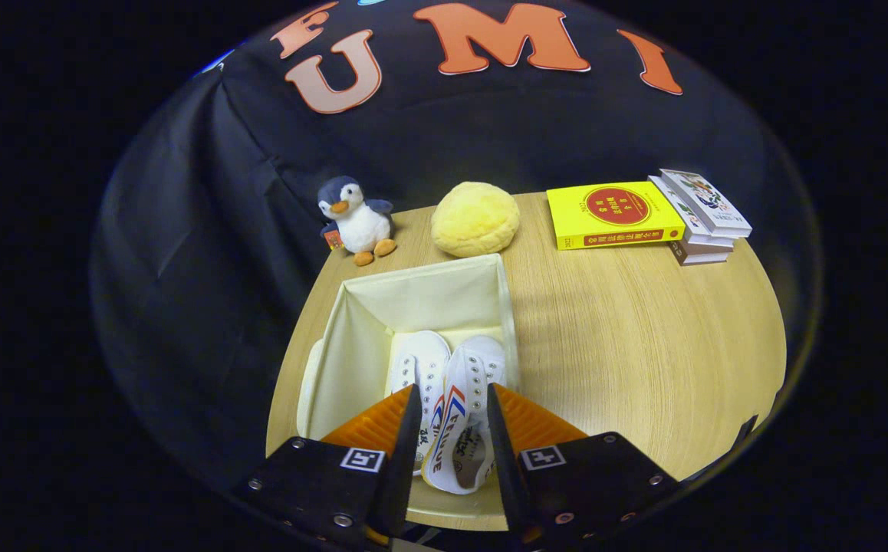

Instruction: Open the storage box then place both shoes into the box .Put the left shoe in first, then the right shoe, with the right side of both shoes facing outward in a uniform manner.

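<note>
An open cream fabric storage box point(422, 277) stands on the round wooden table point(643, 345) with two white shoes inside. One shoe point(413, 364) lies against the box's left side, toe pointing away from me. The other shoe point(465, 383) rests beside it on its side, showing red and blue stripes. My gripper point(452, 392) hangs over the near end of the box. Its fingers point(410, 429) sit close on either side of the striped shoe's heel part and press on it.
A plush penguin point(356, 218) and a round yellow cushion point(475, 218) sit beyond the box at the table's far edge. A yellow book point(613, 215) and a small stack of books point(701, 215) lie at the far right. The box's cream lid point(306, 387) hangs at its left.
</note>
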{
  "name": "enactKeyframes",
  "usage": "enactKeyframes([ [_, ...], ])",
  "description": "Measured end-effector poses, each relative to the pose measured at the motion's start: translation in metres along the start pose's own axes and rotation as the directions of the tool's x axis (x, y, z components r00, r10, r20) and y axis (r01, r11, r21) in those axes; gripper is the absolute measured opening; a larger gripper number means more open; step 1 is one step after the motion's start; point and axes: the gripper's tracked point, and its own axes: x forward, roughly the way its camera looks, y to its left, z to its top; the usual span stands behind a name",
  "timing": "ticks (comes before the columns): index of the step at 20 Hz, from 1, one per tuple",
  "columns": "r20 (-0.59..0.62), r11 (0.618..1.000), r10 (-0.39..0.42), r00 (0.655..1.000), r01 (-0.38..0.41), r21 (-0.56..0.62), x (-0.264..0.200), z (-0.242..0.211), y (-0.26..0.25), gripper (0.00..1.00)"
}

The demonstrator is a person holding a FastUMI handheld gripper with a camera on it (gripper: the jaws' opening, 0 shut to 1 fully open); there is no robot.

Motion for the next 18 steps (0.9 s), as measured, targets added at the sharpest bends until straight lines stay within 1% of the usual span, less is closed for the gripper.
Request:
enactKeyframes([
  [1, 0.02, 1.0, -0.005, 1.0, 0.005, 0.012, -0.006, 0.005, -0.004, 0.53],
  [2, 0.044, 1.0, -0.013, 0.999, 0.012, 0.022, -0.012, 0.01, -0.009, 0.61],
  [3, 0.066, 0.999, -0.023, 0.998, 0.022, 0.028, -0.019, 0.016, -0.014, 0.66],
  [4, 0.089, 0.999, -0.032, 0.996, 0.03, 0.028, -0.026, 0.021, -0.019, 0.77],
  [5, 0.113, 0.999, -0.04, 0.993, 0.036, 0.031, -0.034, 0.026, -0.024, 0.83],
  [6, 0.136, 0.998, -0.047, 0.99, 0.043, 0.037, -0.044, 0.03, -0.03, 0.95],
  [7, 0.166, 0.997, -0.061, 0.984, 0.054, 0.045, -0.053, 0.037, -0.036, 0.98],
  [11, 0.292, 0.989, -0.144, 0.946, 0.132, 0.062, -0.1, 0.059, -0.075, 0.98],
  [13, 0.352, 0.983, -0.182, 0.918, 0.169, 0.068, -0.126, 0.068, -0.093, 0.98],
  [18, 0.475, 0.971, -0.241, 0.846, 0.211, 0.116, -0.196, 0.08, -0.13, 0.98],
])
